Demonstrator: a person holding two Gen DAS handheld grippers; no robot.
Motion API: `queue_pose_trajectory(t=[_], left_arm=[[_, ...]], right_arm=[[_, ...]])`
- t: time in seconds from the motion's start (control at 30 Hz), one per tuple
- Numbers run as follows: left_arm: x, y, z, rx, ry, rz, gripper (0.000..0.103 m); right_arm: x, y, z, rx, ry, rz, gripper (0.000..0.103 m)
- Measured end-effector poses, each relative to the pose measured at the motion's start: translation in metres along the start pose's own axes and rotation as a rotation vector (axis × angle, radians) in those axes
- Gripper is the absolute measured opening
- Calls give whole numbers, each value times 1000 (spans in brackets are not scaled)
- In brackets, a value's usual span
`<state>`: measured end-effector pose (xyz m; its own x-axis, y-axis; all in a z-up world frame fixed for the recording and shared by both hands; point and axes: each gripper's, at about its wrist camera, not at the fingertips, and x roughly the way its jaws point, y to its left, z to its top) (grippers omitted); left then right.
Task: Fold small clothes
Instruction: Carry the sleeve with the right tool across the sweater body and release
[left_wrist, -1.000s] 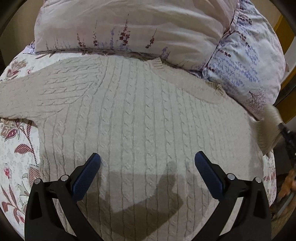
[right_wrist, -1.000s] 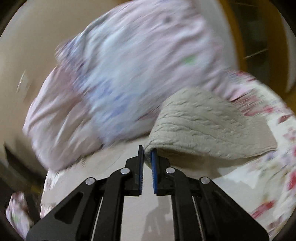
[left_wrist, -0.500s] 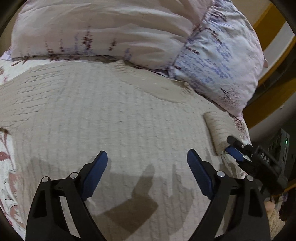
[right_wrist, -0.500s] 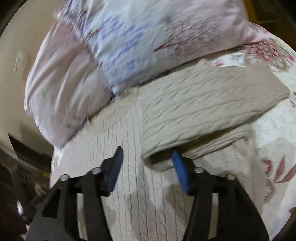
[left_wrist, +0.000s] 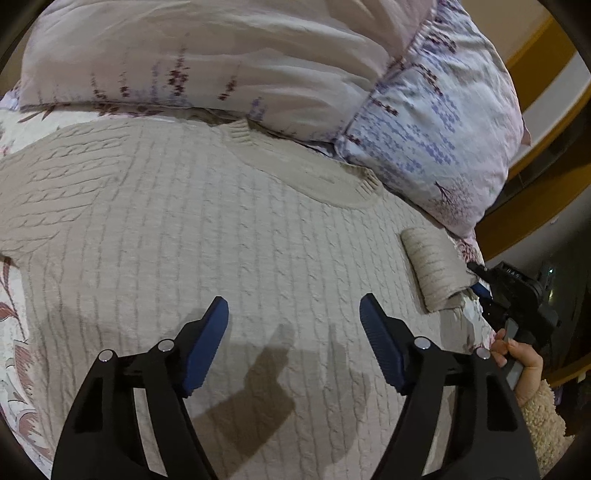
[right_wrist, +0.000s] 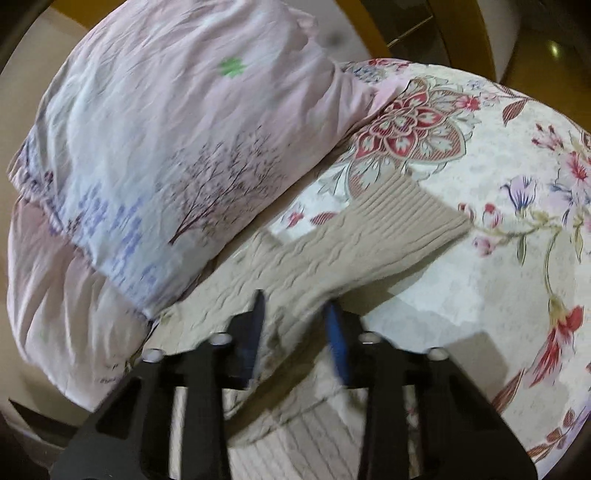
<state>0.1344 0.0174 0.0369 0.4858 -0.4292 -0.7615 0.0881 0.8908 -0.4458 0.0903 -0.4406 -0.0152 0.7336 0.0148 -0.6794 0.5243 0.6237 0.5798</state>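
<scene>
Beige cable-knit sweater spread flat on the bed, both grippers parted above it.

The left gripper hovers wide open over the sweater's body, holding nothing; its own shadow falls just below its fingers. The sweater's left sleeve runs out of frame. The right gripper stands partly open with the right sleeve lying ahead between its fingers; motion blur hides whether they touch the knit. Pillows cover the bed beyond the collar, above the floral bedsheet.

Two floral pillows on flower-print bedsheet; wooden frame, probably headboard, behind.
</scene>
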Motion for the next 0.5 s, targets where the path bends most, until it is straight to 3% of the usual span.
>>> queue_pose_trajectory(t=[0.13,0.27,0.37,0.5], left_arm=[[-8,11,4,-37,-25,-12,72],[-18,22,10,-73,-62,-52,72],[-26,31,14,-116,-95,-82,72],[-30,47,18,-194,-119,-125,73]], right_arm=[[-10,25,-1,-109,-70,5,8],[-25,72,-18,-286,-87,125,7],[-26,108,-42,-428,-45,218,7],[-5,163,-106,-680,118,308,10]])
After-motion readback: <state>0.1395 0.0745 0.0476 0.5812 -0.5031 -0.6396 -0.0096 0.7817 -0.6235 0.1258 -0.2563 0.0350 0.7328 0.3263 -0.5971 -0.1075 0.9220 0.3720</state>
